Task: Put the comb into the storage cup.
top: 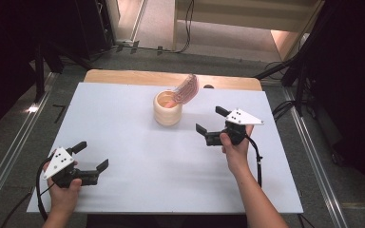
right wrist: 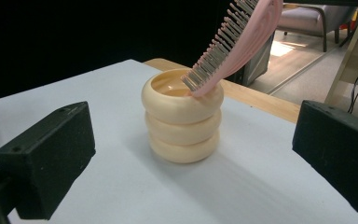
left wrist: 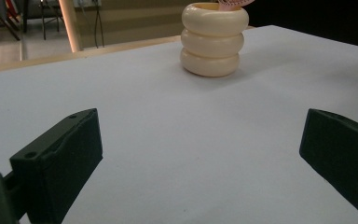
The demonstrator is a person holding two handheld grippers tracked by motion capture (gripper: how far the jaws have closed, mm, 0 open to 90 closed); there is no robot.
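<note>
White desk (top: 138, 161): held cream cup (top: 168, 108) with pink comb (top: 186, 89) leaning far-right; lay just far-left of right gripper (top: 210, 119), left gripper (top: 91, 155) well apart; both jaws released.

pink comb (right wrist: 242, 37) leaning in ribbed cream cup (right wrist: 182, 122)

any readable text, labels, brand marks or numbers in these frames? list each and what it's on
None readable.
The cream ribbed cup: plain, no print or mark.
The pink comb leaning in it: no lettering visible.
The white table sheet: blank.
The grey plates on the left tongs and right tongs: small dark dots, probably screws, no characters.
The background room in both gripper views is too blurred to tell whether anything carries text.
</note>
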